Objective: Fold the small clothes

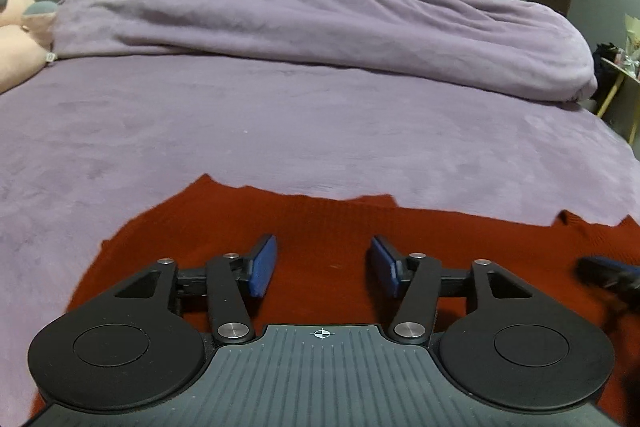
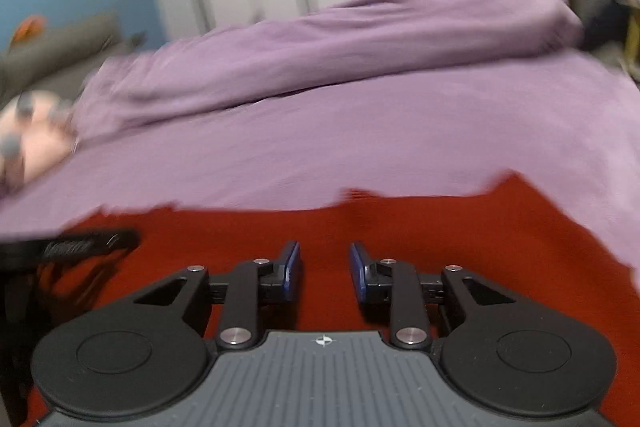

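A red knitted garment (image 1: 320, 227) lies spread on the purple bed (image 1: 280, 131), filling the lower half of both wrist views beneath the tools. Its far edge runs ragged across the middle of each frame, with a raised corner at centre left in the left view and another at the right in the right view. Whether any fold has been made already I cannot tell: only one flat red layer shows, and the near part is hidden under the tool bodies.

The left tongs (image 1: 323, 265) stand open, blue pads well apart, with nothing between them but the red cloth lying below. The right tongs (image 2: 325, 271) are parted more narrowly, also empty; the pads press on nothing. Each tool shows at the edge of the other's view, so they work side by side over the same piece.

My judgement: the garment is laid out and neither tool holds it, so the folding proper is still ahead, or between folds. A heaped purple blanket (image 1: 320, 27) and a pink plush toy (image 1: 16, 39) sit in the upper part of the frame, well apart from the work
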The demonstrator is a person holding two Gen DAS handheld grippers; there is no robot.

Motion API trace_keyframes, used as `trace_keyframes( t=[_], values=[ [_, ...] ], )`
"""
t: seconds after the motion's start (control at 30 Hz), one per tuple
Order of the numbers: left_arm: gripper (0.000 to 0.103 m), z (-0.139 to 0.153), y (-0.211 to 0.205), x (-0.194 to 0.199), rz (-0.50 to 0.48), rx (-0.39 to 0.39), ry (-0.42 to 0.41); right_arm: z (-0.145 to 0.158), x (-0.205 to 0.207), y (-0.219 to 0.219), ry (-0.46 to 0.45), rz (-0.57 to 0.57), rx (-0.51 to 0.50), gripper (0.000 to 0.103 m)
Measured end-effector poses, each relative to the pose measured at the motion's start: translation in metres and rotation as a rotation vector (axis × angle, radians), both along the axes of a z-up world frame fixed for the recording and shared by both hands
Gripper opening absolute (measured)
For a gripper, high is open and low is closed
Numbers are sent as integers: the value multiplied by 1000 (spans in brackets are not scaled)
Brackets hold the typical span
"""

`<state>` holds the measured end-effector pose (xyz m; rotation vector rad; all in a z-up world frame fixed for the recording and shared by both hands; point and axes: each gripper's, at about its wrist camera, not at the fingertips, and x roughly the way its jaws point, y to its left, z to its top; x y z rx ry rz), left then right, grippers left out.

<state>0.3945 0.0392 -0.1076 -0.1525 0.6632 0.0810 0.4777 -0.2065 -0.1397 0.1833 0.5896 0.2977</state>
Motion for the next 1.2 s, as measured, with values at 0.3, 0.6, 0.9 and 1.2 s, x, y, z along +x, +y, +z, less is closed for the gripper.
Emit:
trace_keyframes(
  t=[0.3, 0.6, 0.9, 1.2],
  values=[
    [61, -1, 12, 13, 10, -8, 7, -5, -1, -60, -23, -118, 8, 14],
    [68, 6, 23, -6, -26, 118, 28, 3, -3, -51, -34, -172, -61, 14],
    [74, 22, 98, -89, 124, 81, 105, 32, -85, -37, -30, -239, -100, 40],
    [74, 16, 129, -150, 17, -433, 179, 15, -202, 7, 126, 16, 116, 42]
  ],
)
